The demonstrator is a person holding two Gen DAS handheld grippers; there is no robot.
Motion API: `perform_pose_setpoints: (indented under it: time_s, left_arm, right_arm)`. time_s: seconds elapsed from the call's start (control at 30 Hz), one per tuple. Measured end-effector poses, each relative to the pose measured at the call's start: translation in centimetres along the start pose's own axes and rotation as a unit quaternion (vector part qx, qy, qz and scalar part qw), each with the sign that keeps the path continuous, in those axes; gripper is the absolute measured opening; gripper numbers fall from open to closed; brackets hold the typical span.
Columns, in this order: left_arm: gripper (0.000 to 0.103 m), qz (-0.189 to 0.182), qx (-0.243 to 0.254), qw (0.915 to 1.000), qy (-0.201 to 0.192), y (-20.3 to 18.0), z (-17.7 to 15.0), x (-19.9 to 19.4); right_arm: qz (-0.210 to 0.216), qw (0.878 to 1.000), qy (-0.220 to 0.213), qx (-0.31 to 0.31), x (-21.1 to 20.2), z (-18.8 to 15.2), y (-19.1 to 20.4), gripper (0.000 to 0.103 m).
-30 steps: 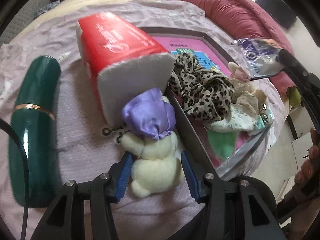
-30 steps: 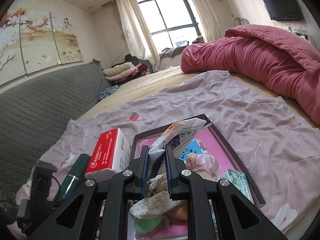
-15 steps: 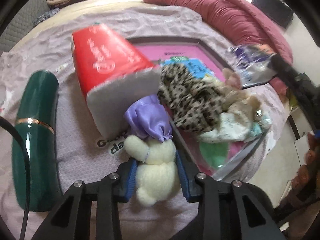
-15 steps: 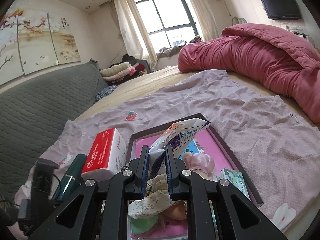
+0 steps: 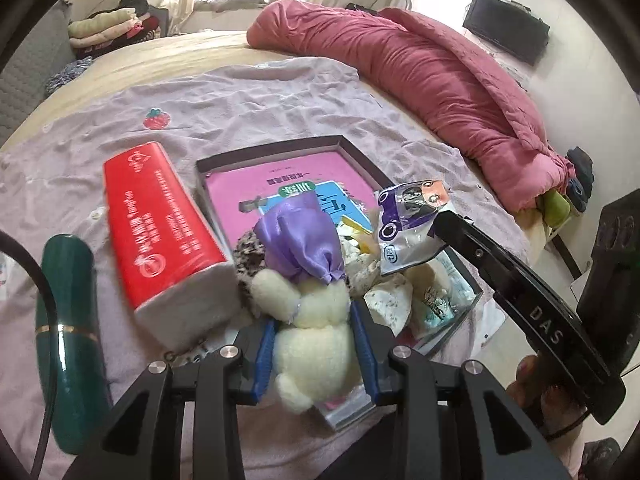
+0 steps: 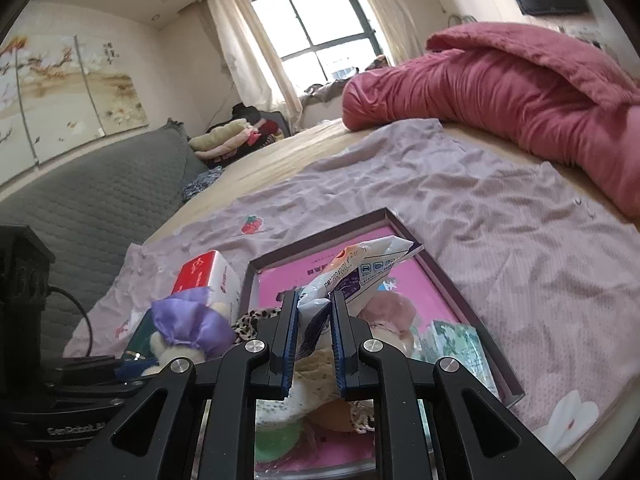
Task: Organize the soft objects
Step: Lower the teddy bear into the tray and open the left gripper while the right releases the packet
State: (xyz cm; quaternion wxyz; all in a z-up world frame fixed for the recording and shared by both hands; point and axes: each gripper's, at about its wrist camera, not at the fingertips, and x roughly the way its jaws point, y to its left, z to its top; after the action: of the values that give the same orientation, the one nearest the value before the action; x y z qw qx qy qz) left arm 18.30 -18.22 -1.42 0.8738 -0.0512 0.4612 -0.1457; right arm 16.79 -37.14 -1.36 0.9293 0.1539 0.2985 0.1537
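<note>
Right now my left gripper [image 5: 316, 350] is clamped on one cream plush bear with a purple satin hat [image 5: 310, 300], lifted over the near corner of the dark shallow box with a pink bottom [image 5: 280, 148], while my right gripper [image 6: 314, 340] is pinched tight on one crinkly plastic packet [image 6: 352, 276]. Risk, I judge: the squashy bear slips out, or its hat brushes the one red tissue pack [image 5: 160, 224]
</note>
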Motion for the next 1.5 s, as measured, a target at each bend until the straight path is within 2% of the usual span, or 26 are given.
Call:
perform_pose_setpoints:
  time_s: [0.17,0.4,0.6,0.67,0.8,0.87,1.0,1.07,1.3,1.5]
  left_arm:
    - [0.036,-0.005,0.004,0.9999,0.009,-0.6,0.5,1.7]
    - [0.037,0.001,0.012,0.9995,0.03,-1.2,1.2,4.7]
    - [0.038,0.004,0.01,0.9994,0.033,-1.0,1.4,6.1]
    - [0.038,0.0,0.007,0.9994,0.034,-0.9,1.5,6.1]
    - [0.038,-0.003,0.003,0.9994,0.034,-0.7,1.6,6.1]
    - [0.039,-0.004,0.002,0.9994,0.035,-0.7,1.5,6.0]
    - [0.051,-0.007,0.001,0.9994,0.035,-0.7,1.3,5.8]
    - [0.053,-0.01,0.003,0.9993,0.035,-0.8,1.2,5.6]
    - [0.061,-0.016,0.01,0.9994,0.031,-1.2,1.2,4.7]
    - [0.062,-0.018,0.008,0.9997,0.014,-0.9,1.4,3.3]
  right_arm:
    - [0.018,0.999,0.014,0.037,0.7,-0.3,-1.5,0.016]
    - [0.016,0.996,0.037,0.078,1.5,-0.8,-3.2,0.018]
    - [-0.002,0.995,0.047,0.085,1.9,-1.0,-3.8,0.026]
    - [-0.009,0.995,0.048,0.084,1.8,-1.0,-3.8,0.035]
    - [-0.017,0.996,0.038,0.074,1.3,-0.9,-3.5,0.037]
    - [-0.027,0.997,0.031,0.067,1.0,-0.8,-3.3,0.044]
    - [-0.039,0.997,0.009,0.06,0.0,-0.5,-3.1,0.052]
    - [-0.043,0.997,0.0,0.063,-0.5,-0.4,-3.1,0.057]
    - [-0.054,0.996,-0.012,0.063,-1.5,-0.2,-2.7,0.058]
    - [-0.056,0.997,-0.023,0.057,-2.4,0.1,-1.7,0.059]
